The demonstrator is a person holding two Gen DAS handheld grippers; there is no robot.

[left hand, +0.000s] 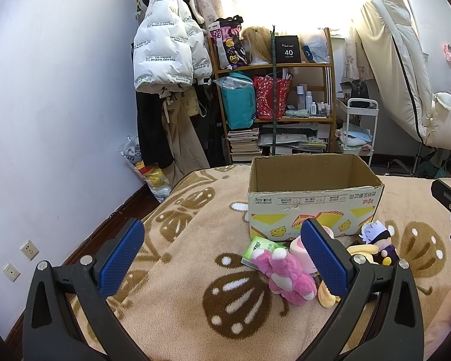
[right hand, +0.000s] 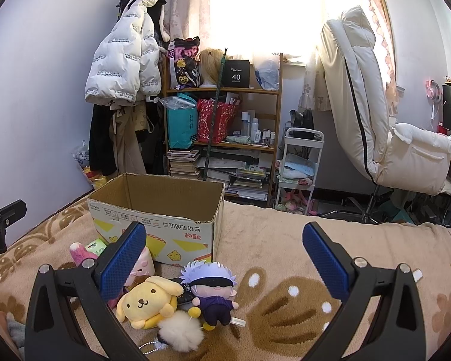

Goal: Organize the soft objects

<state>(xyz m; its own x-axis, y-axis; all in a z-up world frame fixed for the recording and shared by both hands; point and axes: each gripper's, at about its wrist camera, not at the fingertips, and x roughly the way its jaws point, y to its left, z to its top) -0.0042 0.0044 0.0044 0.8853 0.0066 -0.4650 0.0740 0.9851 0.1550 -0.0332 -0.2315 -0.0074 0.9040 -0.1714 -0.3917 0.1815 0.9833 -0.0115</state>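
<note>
Both the left gripper (left hand: 222,258) and right gripper (right hand: 224,258) gape wide, empty, low in frame before the open brown cardboard box (right hand: 162,210) and yellow plush dog (right hand: 148,300).

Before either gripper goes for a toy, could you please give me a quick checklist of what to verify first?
1. Left gripper jaws open, holding nothing: ok.
2. Right gripper jaws open, holding nothing: ok.
3. Box upright with open top: ok.
4. Box has room: none of the inside in view holds anything; floor hidden, cannot tell.
5. Toys reachable in front of box: pink plush, yellow dog, doll lie on the blanket: ok.
6. Toys free of each other: bunched together, cannot tell.
</note>
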